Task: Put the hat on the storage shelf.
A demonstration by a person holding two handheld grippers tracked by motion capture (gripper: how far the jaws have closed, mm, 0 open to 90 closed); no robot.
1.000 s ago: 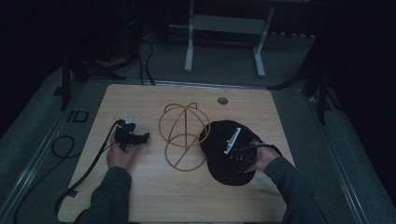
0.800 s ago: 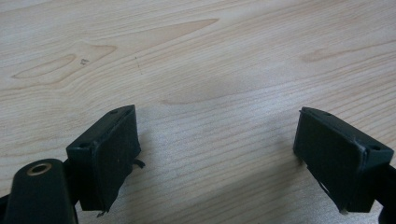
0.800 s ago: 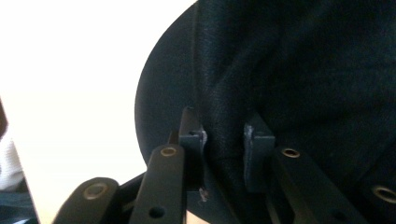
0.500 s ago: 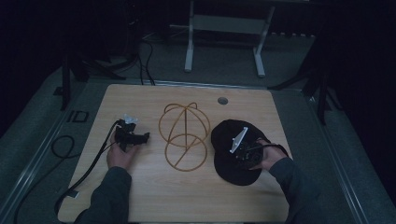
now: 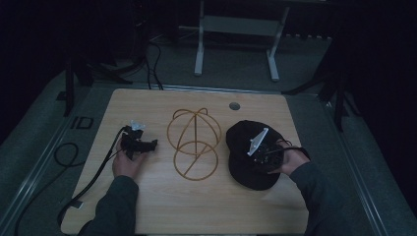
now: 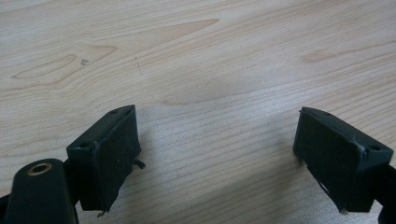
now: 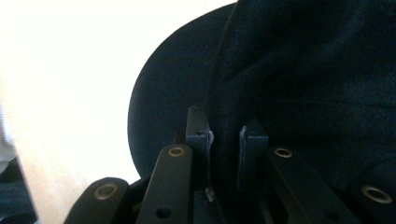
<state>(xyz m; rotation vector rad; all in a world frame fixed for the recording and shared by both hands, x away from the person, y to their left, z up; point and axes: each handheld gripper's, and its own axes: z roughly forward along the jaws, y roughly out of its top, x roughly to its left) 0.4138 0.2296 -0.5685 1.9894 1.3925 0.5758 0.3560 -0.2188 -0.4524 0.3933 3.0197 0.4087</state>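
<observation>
A black cap (image 5: 243,140) lies on the right half of the wooden table (image 5: 196,206). My right gripper (image 5: 263,153) is shut on it. In the right gripper view the two jaws pinch the cap's fabric (image 7: 303,70) where the brim meets the crown, and my right gripper (image 7: 224,140) has cloth between its pads. A golden wire cap frame (image 5: 194,142) stands in the middle of the table, just left of the cap. My left gripper (image 5: 150,144) rests at the left, open, and the left gripper view has bare wood between the jaws of my left gripper (image 6: 215,154).
A round cable hole (image 5: 234,105) sits near the table's far edge. A black cable (image 5: 93,172) trails from the left gripper off the table's left side. The legs of a white stand (image 5: 199,49) rise from the floor behind the table.
The cap and my right gripper have shifted a little to the right, away from the wire frame, and the cap's near side has risen slightly. The left hand has kept still.
</observation>
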